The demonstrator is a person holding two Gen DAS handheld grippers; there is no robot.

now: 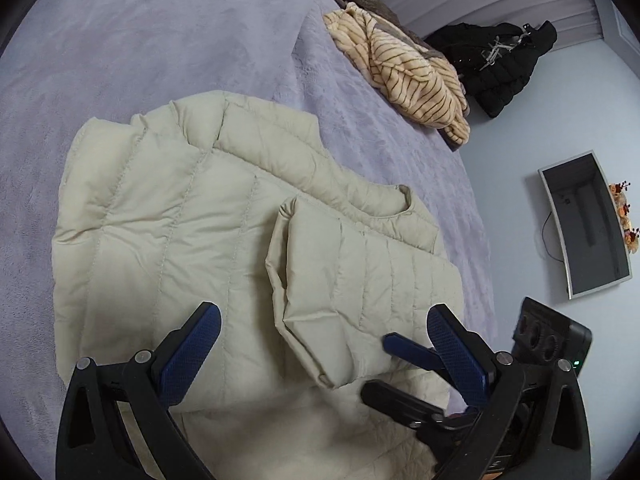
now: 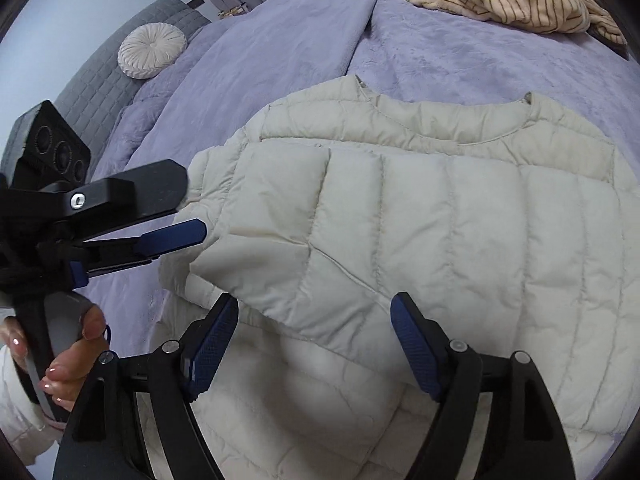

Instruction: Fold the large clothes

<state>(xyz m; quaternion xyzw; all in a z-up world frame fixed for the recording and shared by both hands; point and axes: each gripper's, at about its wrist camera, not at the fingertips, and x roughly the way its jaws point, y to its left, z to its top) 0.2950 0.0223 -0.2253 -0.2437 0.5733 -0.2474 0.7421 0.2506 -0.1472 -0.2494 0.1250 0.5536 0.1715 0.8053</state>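
A cream quilted puffer jacket [image 1: 168, 240] lies flat on the lavender bedspread [image 1: 160, 40], one sleeve [image 1: 360, 272] folded across its body. In the right wrist view the jacket [image 2: 440, 220] shows its neckline at the far side and the folded sleeve across the front. My left gripper [image 1: 324, 316] hovers over the sleeve's cuff end with its jaws open and its blue pads [image 1: 192, 348] off the fabric. My right gripper [image 2: 314, 306] is open above the jacket's lower body, gripping nothing. Each gripper appears in the other's view: right gripper [image 1: 384, 368], left gripper [image 2: 188, 208].
A beige striped garment [image 1: 400, 64] sits in a heap at the bed's far edge. A black jacket [image 1: 496, 68] and a framed mirror [image 1: 588, 224] lie on the pale floor. A round white cushion [image 2: 152, 52] rests by the grey headboard [image 2: 104, 92]. A hand [image 2: 72, 360] holds the left gripper.
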